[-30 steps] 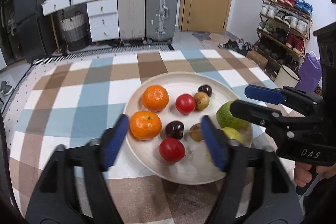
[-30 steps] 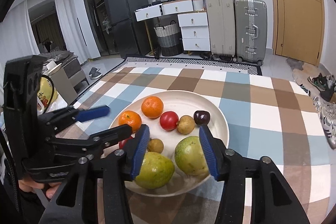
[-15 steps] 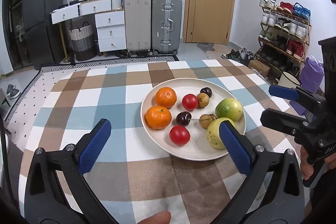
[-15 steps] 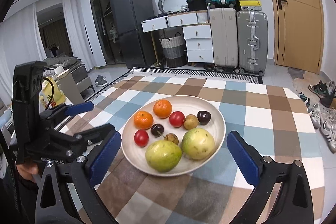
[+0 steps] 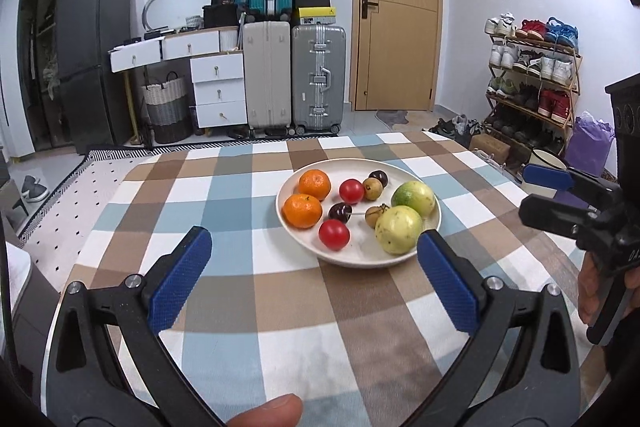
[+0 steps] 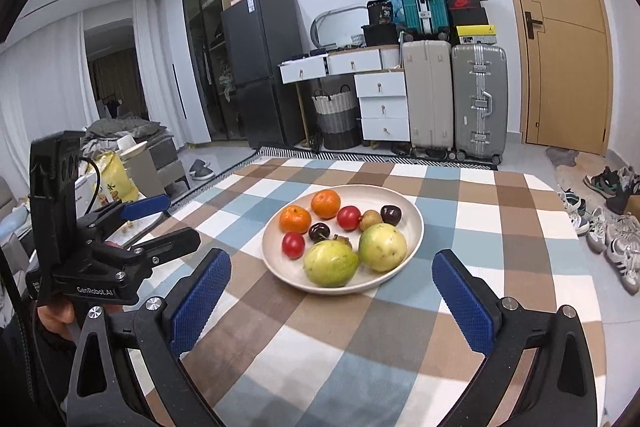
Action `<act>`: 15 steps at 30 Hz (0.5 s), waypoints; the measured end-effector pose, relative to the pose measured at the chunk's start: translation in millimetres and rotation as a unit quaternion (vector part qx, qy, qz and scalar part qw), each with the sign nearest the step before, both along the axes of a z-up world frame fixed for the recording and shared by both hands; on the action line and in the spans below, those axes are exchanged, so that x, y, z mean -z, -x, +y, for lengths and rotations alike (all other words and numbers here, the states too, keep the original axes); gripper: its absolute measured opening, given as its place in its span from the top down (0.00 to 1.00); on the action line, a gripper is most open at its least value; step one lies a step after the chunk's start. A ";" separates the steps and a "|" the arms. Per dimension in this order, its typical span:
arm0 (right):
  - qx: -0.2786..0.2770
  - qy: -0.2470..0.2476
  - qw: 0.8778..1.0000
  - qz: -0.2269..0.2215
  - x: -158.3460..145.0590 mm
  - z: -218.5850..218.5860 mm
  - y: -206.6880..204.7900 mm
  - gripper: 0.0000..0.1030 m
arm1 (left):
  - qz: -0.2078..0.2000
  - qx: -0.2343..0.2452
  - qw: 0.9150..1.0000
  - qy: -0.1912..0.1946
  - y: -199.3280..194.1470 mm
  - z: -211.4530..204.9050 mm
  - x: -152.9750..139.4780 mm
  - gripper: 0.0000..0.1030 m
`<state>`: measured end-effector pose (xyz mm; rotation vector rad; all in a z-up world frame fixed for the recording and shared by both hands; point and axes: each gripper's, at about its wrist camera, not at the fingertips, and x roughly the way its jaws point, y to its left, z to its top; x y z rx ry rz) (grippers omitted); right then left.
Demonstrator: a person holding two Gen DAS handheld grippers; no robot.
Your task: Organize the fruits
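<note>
Both tongs [image 5: 314, 263] [image 6: 330, 291] backed off plate [image 5: 400, 259], jaws wide

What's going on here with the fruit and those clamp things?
A person holds a hand-held gripper in each hand over a checked tablecloth. The left hand-held gripper and the right hand-held gripper are both wide open and hold nothing. All the fruit lies on the white plate: two oranges, two tomatoes, two large green fruits and a few small dark and brown ones.
</note>
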<state>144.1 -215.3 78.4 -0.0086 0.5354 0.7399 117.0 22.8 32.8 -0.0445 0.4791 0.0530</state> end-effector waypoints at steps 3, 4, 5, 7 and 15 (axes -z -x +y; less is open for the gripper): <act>0.002 -0.002 1.000 -0.007 3.7 -3.7 11.1 0.01 | -0.008 -0.009 1.000 0.002 13.8 3.3 3.7 0.00; 0.003 -0.002 1.000 -0.012 5.7 -4.6 14.7 0.01 | -0.010 -0.011 1.000 0.004 14.9 4.1 5.7 0.00; 0.004 -0.002 1.000 -0.015 7.1 -4.5 16.1 0.01 | -0.015 -0.015 1.000 0.009 18.1 6.3 7.3 0.00; 0.010 -0.003 1.000 -0.021 10.3 -5.2 18.3 0.01 | -0.020 -0.019 0.999 0.016 19.9 9.8 10.5 0.00; 0.035 -0.006 0.999 -0.040 17.2 -8.8 16.2 0.01 | -0.026 -0.035 0.999 0.024 15.0 19.5 18.0 0.00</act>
